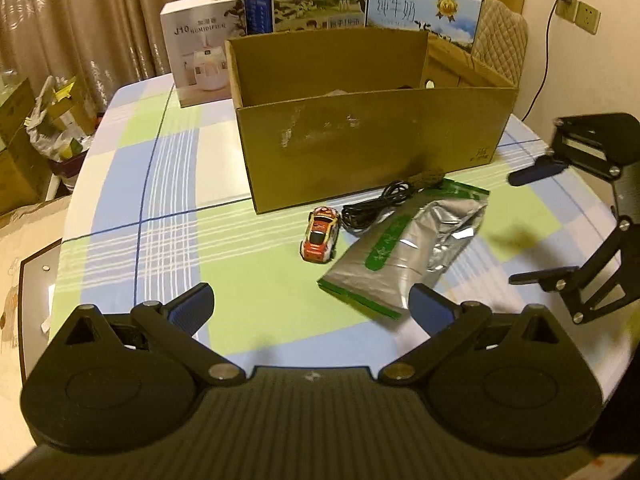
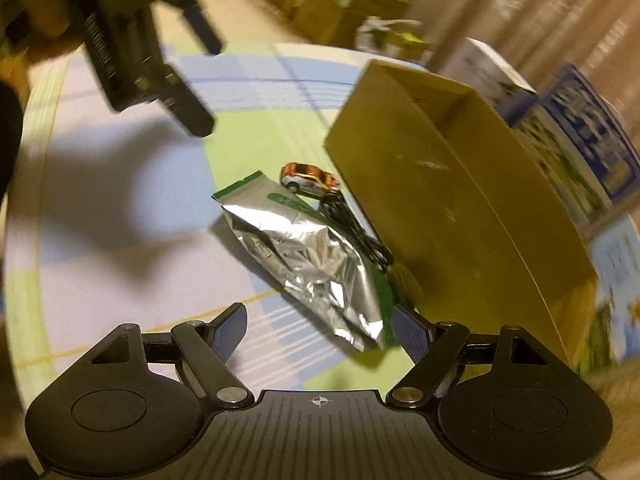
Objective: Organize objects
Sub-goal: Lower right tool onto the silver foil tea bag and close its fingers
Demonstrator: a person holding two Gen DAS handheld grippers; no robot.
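Three things, a toy car (image 1: 319,239), a black cable (image 1: 376,205) and a foil pouch (image 1: 404,252), are lying just before the cardboard box (image 1: 372,136), awaiting boxing, while the left gripper (image 1: 312,308) and right gripper (image 2: 320,328) are hovering spread and empty.

The counter (image 1: 120,184) is round at the edges and wears a cloth of soft blue, green and white squares, under warm yellow light. At ten to eleven o'clock hang long tan curtains (image 1: 80,20), and under them at nine o'clock sit brown boxes (image 1: 16,152) and a bin stuffed with bags (image 1: 60,128). At one o'clock stands a chair with a quilted back (image 1: 502,36), and at two o'clock the pale wall (image 1: 580,72) has a socket (image 1: 578,12) with a dark cord (image 1: 544,72) hanging down from it.
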